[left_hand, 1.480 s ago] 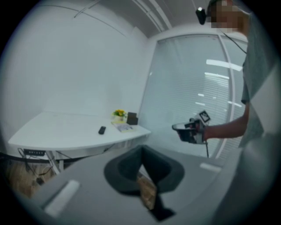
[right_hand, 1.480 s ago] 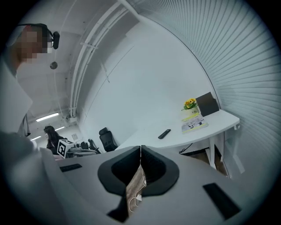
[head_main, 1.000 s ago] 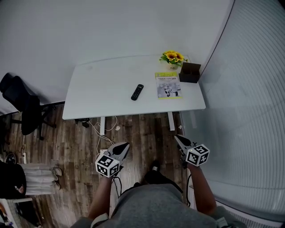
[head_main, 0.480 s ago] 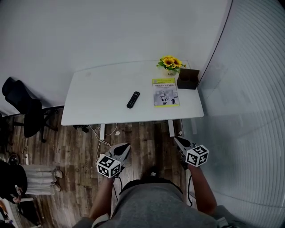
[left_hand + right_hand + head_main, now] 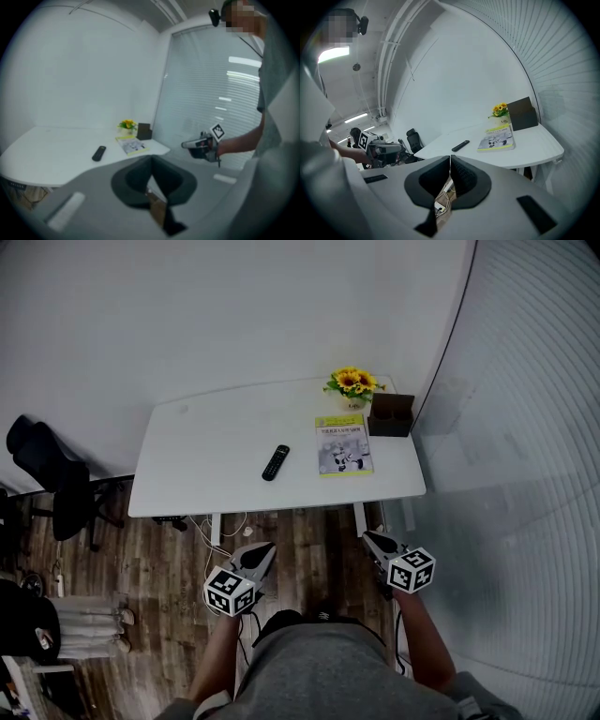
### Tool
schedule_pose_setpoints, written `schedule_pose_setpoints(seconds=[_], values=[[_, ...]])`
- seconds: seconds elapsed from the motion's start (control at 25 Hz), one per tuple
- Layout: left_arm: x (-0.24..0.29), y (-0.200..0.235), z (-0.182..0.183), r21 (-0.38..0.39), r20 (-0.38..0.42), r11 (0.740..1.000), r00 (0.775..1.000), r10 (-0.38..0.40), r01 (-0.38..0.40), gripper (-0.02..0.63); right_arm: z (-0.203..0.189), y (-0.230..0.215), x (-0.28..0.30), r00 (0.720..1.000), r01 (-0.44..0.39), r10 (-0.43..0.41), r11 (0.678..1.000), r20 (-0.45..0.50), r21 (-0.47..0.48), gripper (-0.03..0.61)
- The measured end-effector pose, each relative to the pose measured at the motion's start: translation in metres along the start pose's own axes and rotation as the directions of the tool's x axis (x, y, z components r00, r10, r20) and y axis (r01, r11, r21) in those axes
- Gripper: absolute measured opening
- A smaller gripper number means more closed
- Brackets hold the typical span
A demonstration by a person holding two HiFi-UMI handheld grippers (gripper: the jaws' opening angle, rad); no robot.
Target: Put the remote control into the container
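Note:
A black remote control [image 5: 275, 462] [image 5: 99, 153] [image 5: 460, 146] lies near the middle of the white desk [image 5: 206, 460]. The dark brown open container [image 5: 391, 414] [image 5: 144, 131] [image 5: 522, 114] stands at the desk's far right corner. Both grippers hang over the wooden floor, well short of the desk's front edge. My left gripper [image 5: 263, 554] [image 5: 151, 158] is shut and empty. My right gripper [image 5: 369, 539] [image 5: 450, 157] is shut too, with nothing between its jaws.
A yellow-edged booklet [image 5: 343, 443] lies right of the remote, beside a pot of sunflowers [image 5: 352, 384]. A black office chair [image 5: 52, 488] stands left of the desk. Cables [image 5: 220, 521] trail on the floor under it. A blind-covered glass wall [image 5: 525, 474] runs along the right.
The desk has slid slightly down and left in the head view as the person steps closer. Both grippers stay shut at about the same spots in the picture.

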State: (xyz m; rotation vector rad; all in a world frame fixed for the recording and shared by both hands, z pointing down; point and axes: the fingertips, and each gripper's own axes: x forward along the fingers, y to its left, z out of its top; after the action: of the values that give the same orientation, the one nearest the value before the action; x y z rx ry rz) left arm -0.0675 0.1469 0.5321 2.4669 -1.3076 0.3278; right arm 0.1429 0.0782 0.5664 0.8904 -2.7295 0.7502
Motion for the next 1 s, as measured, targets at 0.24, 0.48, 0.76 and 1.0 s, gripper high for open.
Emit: schedule_pose_setpoints(seconds=[0.24, 0.48, 0.76, 1.0], values=[[0.003, 0.001, 0.000, 0.003, 0.000, 1.000, 1.000, 0.005, -0.005, 0.001, -0.001, -0.007, 0.001, 1.000, -0.002, 0.002, 1.000, -0.001, 0.009, 0.018], [-0.005, 0.015, -0.009, -0.043, 0.020, 0.998, 0.999, 0.042, -0.041, 0.002, -0.008, -0.007, 0.005, 0.999, -0.004, 0.004, 1.000, -0.041, 0.000, 0.018], [0.004, 0.034, -0.018, -0.096, 0.024, 0.995, 0.999, 0.036, -0.034, 0.002, -0.021, -0.007, 0.021, 0.987, 0.007, -0.030, 0.990, -0.157, -0.142, 0.018], [0.019, 0.059, -0.014, -0.115, 0.021, 0.993, 1.000, 0.013, -0.010, 0.000, -0.027, 0.005, 0.053, 0.963, -0.051, -0.036, 0.949, -0.268, -0.310, 0.018]])
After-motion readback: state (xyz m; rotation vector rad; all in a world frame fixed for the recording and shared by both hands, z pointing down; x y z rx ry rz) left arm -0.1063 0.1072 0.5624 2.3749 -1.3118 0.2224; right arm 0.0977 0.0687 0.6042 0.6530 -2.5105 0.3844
